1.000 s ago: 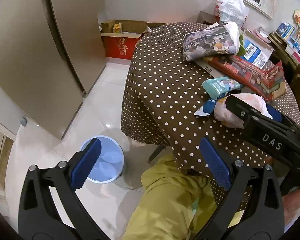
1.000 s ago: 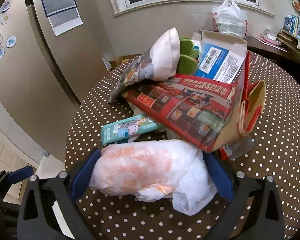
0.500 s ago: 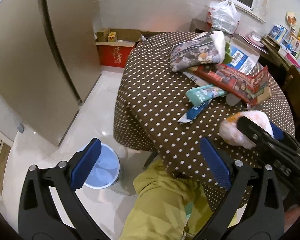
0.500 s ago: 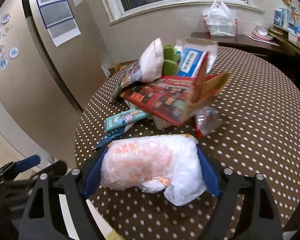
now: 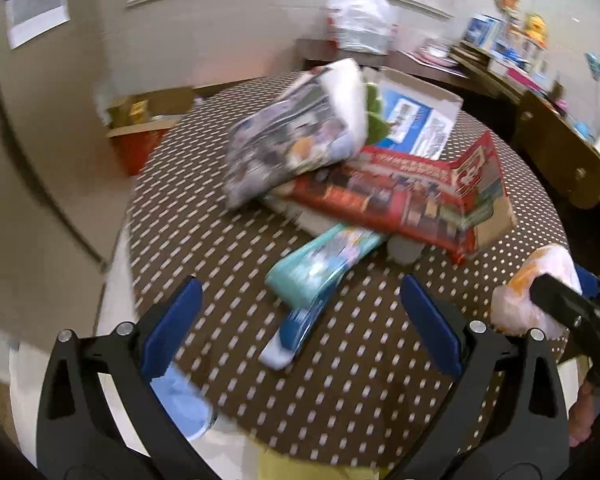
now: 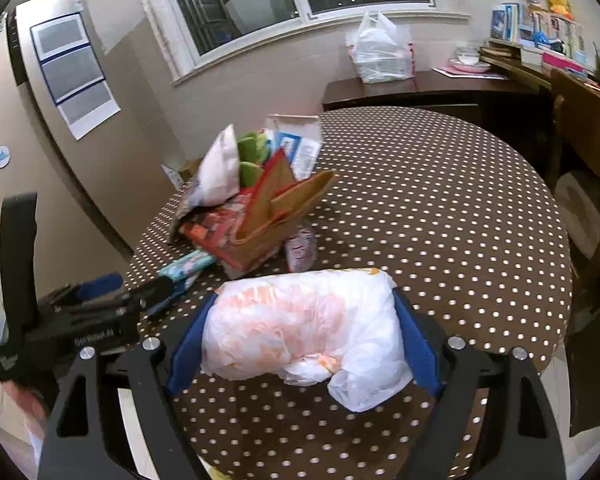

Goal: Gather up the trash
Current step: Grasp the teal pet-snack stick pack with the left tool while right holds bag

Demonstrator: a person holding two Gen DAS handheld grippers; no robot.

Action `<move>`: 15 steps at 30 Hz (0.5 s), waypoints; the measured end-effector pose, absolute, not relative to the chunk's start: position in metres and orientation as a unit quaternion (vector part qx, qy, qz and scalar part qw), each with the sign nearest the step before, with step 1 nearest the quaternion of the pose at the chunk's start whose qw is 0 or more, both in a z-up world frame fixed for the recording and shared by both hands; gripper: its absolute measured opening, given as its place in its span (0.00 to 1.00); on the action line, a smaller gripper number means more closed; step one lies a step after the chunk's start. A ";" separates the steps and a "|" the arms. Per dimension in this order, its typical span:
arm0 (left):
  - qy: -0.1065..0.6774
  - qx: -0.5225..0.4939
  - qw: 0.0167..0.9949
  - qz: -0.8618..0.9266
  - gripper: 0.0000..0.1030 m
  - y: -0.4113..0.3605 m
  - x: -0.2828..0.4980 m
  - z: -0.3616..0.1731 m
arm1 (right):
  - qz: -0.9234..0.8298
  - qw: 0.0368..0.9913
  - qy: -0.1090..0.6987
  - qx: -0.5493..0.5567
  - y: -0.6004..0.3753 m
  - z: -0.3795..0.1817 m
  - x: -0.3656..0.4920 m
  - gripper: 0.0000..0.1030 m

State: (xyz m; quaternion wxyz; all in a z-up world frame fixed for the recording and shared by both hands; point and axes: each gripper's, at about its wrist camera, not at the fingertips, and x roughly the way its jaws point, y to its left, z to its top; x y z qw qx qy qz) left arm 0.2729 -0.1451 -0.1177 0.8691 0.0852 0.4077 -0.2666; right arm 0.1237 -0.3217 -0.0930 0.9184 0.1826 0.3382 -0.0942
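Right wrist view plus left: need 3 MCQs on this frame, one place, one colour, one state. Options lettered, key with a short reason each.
1. Where does the teal packet lie?
A. on the floor
B. on the table, partly under the red printed box
C. in the left gripper

2. What colour is the tablecloth?
A. brown with white dots
B. plain white
C. green stripes

3. What state is the right gripper in?
A. empty and open
B. out of view
C. closed on the white and orange plastic bag

Key:
1 B, its far end runs under the box on the dotted cloth.
2 A, white dots on brown cover the whole top.
3 C, both blue pads press the bag's ends; the left gripper is open with nothing between its pads.
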 end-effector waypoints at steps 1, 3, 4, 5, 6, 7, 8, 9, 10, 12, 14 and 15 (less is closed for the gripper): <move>0.407 0.091 0.866 -0.276 0.94 -0.151 0.278 -0.119 | -0.098 0.917 0.340 0.183 -0.323 -0.095 0.124 0.80; 0.408 0.113 0.861 -0.282 0.94 -0.162 0.286 -0.123 | -0.101 0.915 0.343 0.185 -0.324 -0.097 0.124 0.80; 0.408 0.134 0.857 -0.286 0.92 -0.170 0.290 -0.126 | -0.101 0.915 0.344 0.187 -0.325 -0.098 0.125 0.80; 0.405 0.144 0.854 -0.292 0.87 -0.175 0.292 -0.127 | -0.102 0.914 0.345 0.187 -0.326 -0.099 0.125 0.80; 0.402 0.154 0.851 -0.301 0.83 -0.180 0.294 -0.129 | -0.103 0.914 0.346 0.187 -0.326 -0.100 0.126 0.80; 0.404 0.164 0.846 -0.306 0.80 -0.187 0.298 -0.132 | -0.105 0.913 0.347 0.187 -0.327 -0.100 0.127 0.80; 0.410 0.172 0.841 -0.307 0.67 -0.191 0.302 -0.135 | -0.106 0.912 0.348 0.188 -0.327 -0.101 0.127 0.80; 0.418 0.176 0.835 -0.310 0.48 -0.195 0.305 -0.138 | -0.106 0.911 0.349 0.190 -0.328 -0.102 0.127 0.80; 0.427 0.174 0.829 -0.317 0.42 -0.198 0.309 -0.141 | -0.108 0.911 0.350 0.191 -0.329 -0.103 0.127 0.80; 0.429 0.170 0.823 -0.331 0.31 -0.200 0.308 -0.138 | -0.110 0.910 0.350 0.192 -0.330 -0.103 0.126 0.80; 0.417 0.177 0.830 -0.326 0.28 -0.198 0.298 -0.134 | -0.111 0.910 0.349 0.193 -0.331 -0.103 0.123 0.80; 0.413 0.176 0.831 -0.328 0.27 -0.198 0.293 -0.132 | -0.111 0.911 0.348 0.194 -0.332 -0.102 0.122 0.80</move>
